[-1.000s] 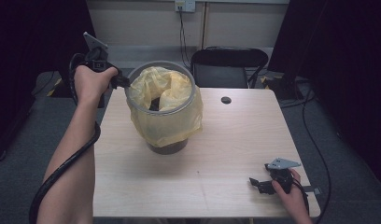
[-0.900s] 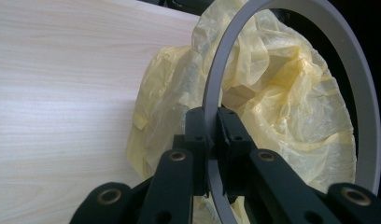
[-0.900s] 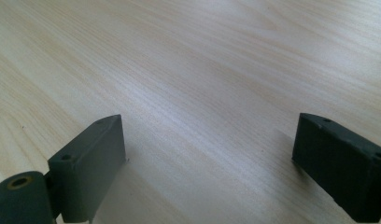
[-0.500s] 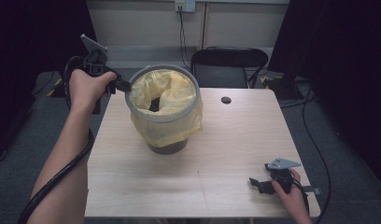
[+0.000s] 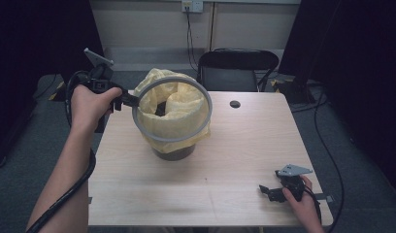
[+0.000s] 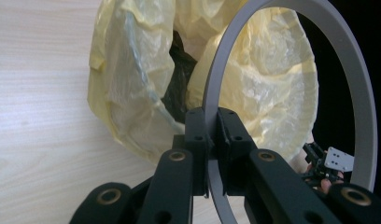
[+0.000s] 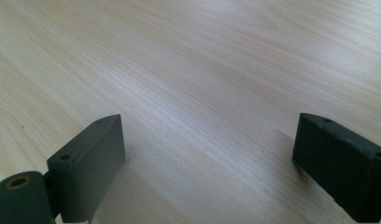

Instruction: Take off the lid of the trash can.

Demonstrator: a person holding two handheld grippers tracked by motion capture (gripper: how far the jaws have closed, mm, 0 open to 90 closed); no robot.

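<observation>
A grey plastic ring (image 5: 173, 79) is held tilted over a dark bin (image 5: 174, 151) lined with a yellow bag (image 5: 179, 119) at mid-table. My left gripper (image 5: 133, 102) is shut on the ring's left edge, with the hand at the table's left rim. In the left gripper view the jaws (image 6: 213, 126) pinch the ring (image 6: 363, 121), and the crumpled bag (image 6: 272, 93) lies behind it. My right gripper (image 5: 265, 191) rests open near the front right corner. In the right gripper view it (image 7: 207, 158) stands wide open over bare wood.
The light wooden table (image 5: 235, 155) has a small black disc (image 5: 235, 104) at its back right. A black chair (image 5: 237, 68) stands behind the table. Cables hang from a wall socket and trail on the grey floor.
My left hand has drawn toward the front of the table. The ring has come off the bin's top and tipped up on edge. The right gripper has not moved.
</observation>
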